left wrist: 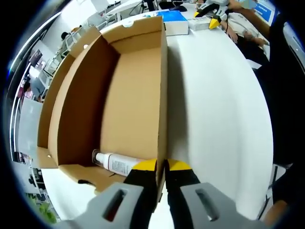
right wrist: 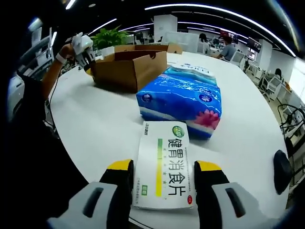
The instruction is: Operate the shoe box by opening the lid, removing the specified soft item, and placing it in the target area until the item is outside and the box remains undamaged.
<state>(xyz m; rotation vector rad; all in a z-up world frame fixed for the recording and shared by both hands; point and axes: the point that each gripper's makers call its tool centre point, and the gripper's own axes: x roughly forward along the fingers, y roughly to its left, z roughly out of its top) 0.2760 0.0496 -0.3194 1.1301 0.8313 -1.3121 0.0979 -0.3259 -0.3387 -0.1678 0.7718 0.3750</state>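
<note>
An open cardboard shoe box (left wrist: 128, 95) lies before my left gripper (left wrist: 162, 166), whose jaws are shut on the top edge of its near right wall. Inside, a white tube (left wrist: 116, 162) rests in the near corner. In the right gripper view the same shoe box (right wrist: 131, 67) stands far off, with a hand holding the left gripper (right wrist: 83, 52) at its left end. A soft blue tissue pack (right wrist: 183, 98) lies on the white table (right wrist: 95, 124), outside the box. My right gripper (right wrist: 164, 167) is shut on a white medicine box (right wrist: 164, 162) with a green stripe.
In the left gripper view the tissue pack (left wrist: 171, 16), the medicine box (left wrist: 200, 24) and the right gripper (left wrist: 213, 19) sit at the table's far end. A black mouse-like object (right wrist: 282, 171) lies at the table edge. Office desks, plants and seated people lie beyond.
</note>
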